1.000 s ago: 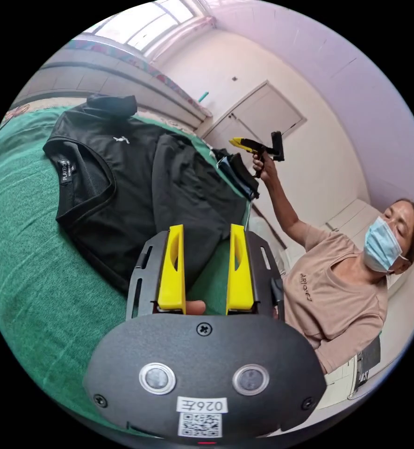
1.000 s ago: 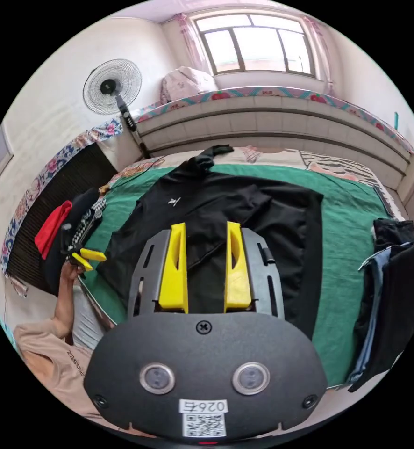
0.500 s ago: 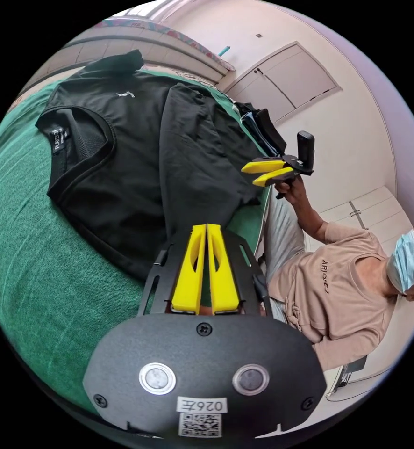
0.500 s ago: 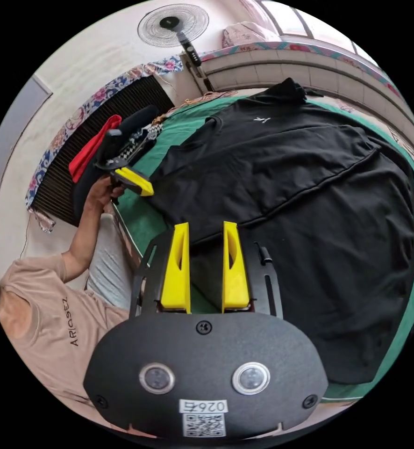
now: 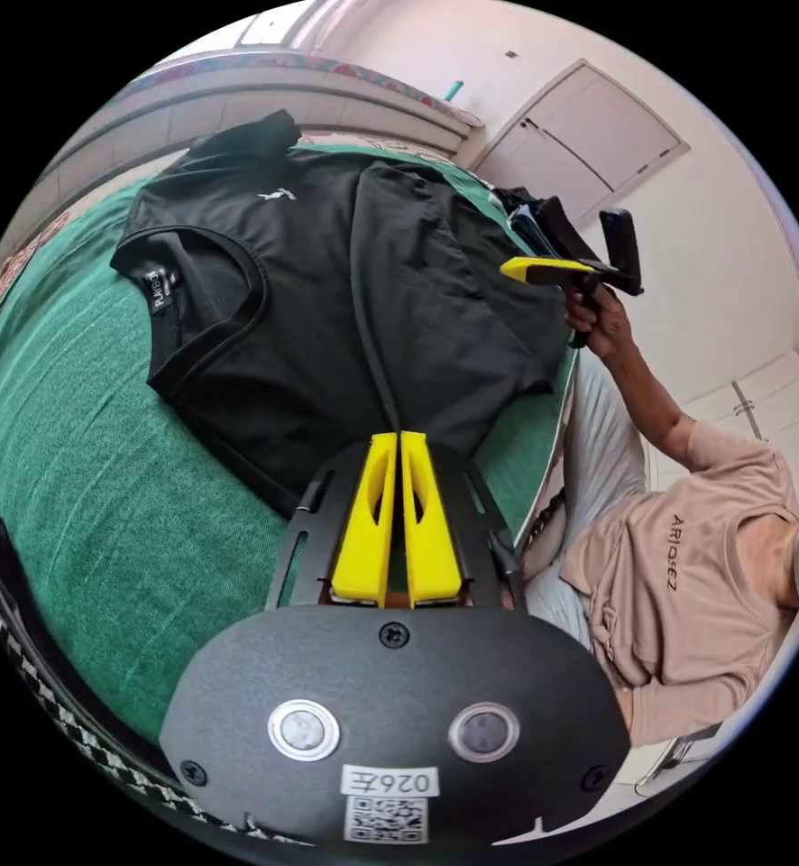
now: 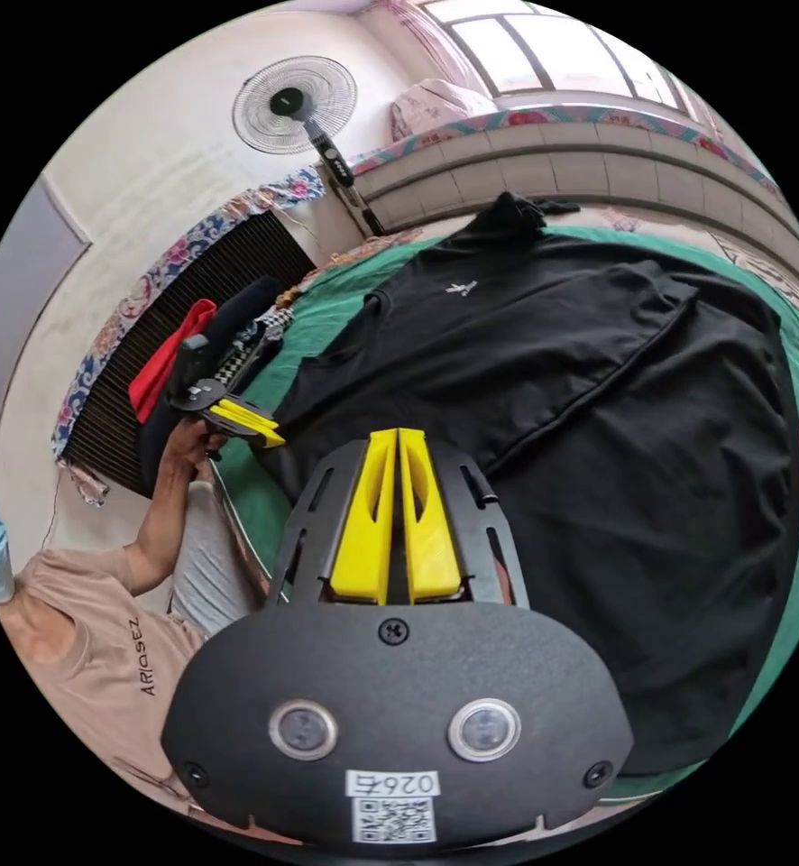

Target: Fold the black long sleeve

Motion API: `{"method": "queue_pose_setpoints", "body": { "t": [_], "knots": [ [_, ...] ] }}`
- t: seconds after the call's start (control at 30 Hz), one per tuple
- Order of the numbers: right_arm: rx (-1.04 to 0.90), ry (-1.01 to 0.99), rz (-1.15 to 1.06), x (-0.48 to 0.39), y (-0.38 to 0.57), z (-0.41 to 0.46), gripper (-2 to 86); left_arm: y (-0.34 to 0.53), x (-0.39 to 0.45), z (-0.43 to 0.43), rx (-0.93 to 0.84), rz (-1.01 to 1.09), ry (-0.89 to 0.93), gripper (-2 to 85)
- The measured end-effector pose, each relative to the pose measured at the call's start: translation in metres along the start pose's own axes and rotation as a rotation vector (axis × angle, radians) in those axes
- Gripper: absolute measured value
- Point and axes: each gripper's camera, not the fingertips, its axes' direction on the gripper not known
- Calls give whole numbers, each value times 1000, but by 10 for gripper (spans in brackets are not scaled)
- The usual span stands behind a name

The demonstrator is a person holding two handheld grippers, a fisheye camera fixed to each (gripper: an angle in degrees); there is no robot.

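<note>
The black long sleeve shirt [image 5: 327,271] lies spread on the green bed cover [image 5: 75,433], collar to the left, one sleeve folded across its body. My left gripper [image 5: 398,439] is shut at the shirt's near edge, and a crease in the cloth runs straight to its tips. In the right gripper view the shirt [image 6: 598,406] covers most of the bed, and my right gripper [image 6: 398,433] is shut on its near edge. The left gripper [image 6: 276,439] shows there in a hand by the shoulder side. The right gripper [image 5: 508,264] shows at the hem side.
A person in a beige top [image 5: 688,559] sits at the bed's near edge. Folded dark clothes [image 5: 544,216] are stacked beyond the hem. A red cloth [image 6: 169,356] and a checkered cloth [image 5: 21,649] lie past the collar. A standing fan [image 6: 293,101] is by the wall.
Both grippers came down to the shirt's near edge. The left jaws shut first, then the right jaws, open half a second ago, shut too.
</note>
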Motion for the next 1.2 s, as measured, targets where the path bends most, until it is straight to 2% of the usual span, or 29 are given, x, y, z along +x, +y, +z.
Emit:
{"method": "queue_pose_setpoints", "body": {
  "t": [0.1, 0.17, 0.2, 0.27, 0.3, 0.37, 0.43, 0.5, 0.53, 0.57, 0.63, 0.73, 0.83, 0.93, 1.03, 1.2],
  "knots": [
    [175, 78, -82, -16, 27, -40, -9, 19, -7, -5, 23, -19, 5, -5],
    [475, 225, -184, -43, 56, -96, -10, 30, -13, -15, 57, -52, -29, -2],
    [564, 263, -218, -50, 64, -109, -11, 38, -15, -23, 94, -62, -41, 0],
    [904, 340, -231, -62, 93, -141, -12, 51, -18, -38, 170, -55, -10, 2],
    [932, 344, -251, -62, 93, -144, -13, 62, -19, -50, 247, -39, 45, 1],
    [747, 320, -347, -48, 64, -140, -13, 78, -22, -75, 430, 24, 190, -6],
    [632, 331, -288, -23, 37, -131, -12, 90, -32, -118, 741, 73, 373, -8],
    [605, 339, -232, 9, 15, -121, -12, 84, -37, -142, 886, 79, 389, -9],
    [573, 338, -180, 34, -2, -112, -12, 70, -42, -153, 898, 60, 345, -9],
    [519, 328, -136, 60, -21, -101, -11, 61, -45, -158, 891, 55, 307, -8],
    [466, 323, -104, 93, -48, -81, -11, 12, -60, -163, 814, 18, 96, -5],
    [375, 378, -70, 141, -98, -39, -9, -57, -97, -139, 701, -47, -65, 23],
    [349, 451, -30, 188, -150, 1, -7, -123, -142, -99, 625, -94, -158, 94],
    [296, 456, 1, 236, -211, 44, 1, -184, -181, -53, 535, -83, -222, 125],
    [222, 470, 31, 283, -276, 98, 27, -238, -220, -5, 453, -115, -294, 130],
    [116, 575, 30, 335, -363, 193, 65, -288, -289, 80, 314, -247, -294, 105]
  ]
}}
